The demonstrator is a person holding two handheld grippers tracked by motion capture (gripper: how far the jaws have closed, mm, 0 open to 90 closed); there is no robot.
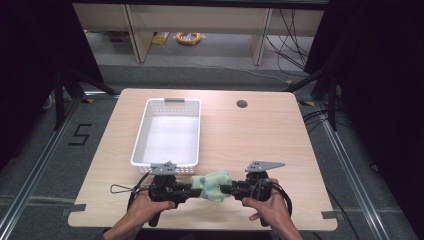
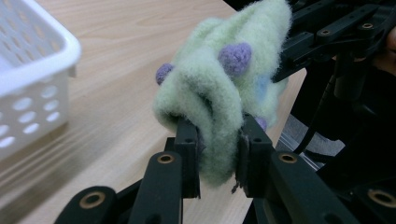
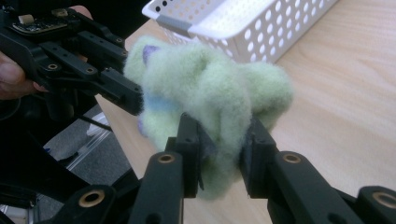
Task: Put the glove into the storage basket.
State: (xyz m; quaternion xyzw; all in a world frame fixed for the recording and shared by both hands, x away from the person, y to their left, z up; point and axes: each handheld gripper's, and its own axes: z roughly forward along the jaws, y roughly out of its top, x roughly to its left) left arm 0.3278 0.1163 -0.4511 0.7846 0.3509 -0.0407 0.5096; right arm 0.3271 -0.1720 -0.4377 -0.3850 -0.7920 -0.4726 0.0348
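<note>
A fuzzy pale green sock (image 1: 214,185) with purple dots hangs bunched between both grippers near the table's front edge. My left gripper (image 1: 196,188) is shut on its left end, and my right gripper (image 1: 229,189) is shut on its right end. In the left gripper view the green sock (image 2: 219,93) is pinched between the black jaws, with the other gripper behind it at upper right. The right gripper view has the same sock (image 3: 210,102) squeezed in its jaws, the left gripper holding it from the left side.
A white perforated basket (image 1: 141,135) stands just beyond the grippers, left of centre, with nothing inside. The wooden table (image 1: 260,135) has a round cable hole (image 1: 242,104) at the back right. Black curtains and shelving legs lie beyond the table.
</note>
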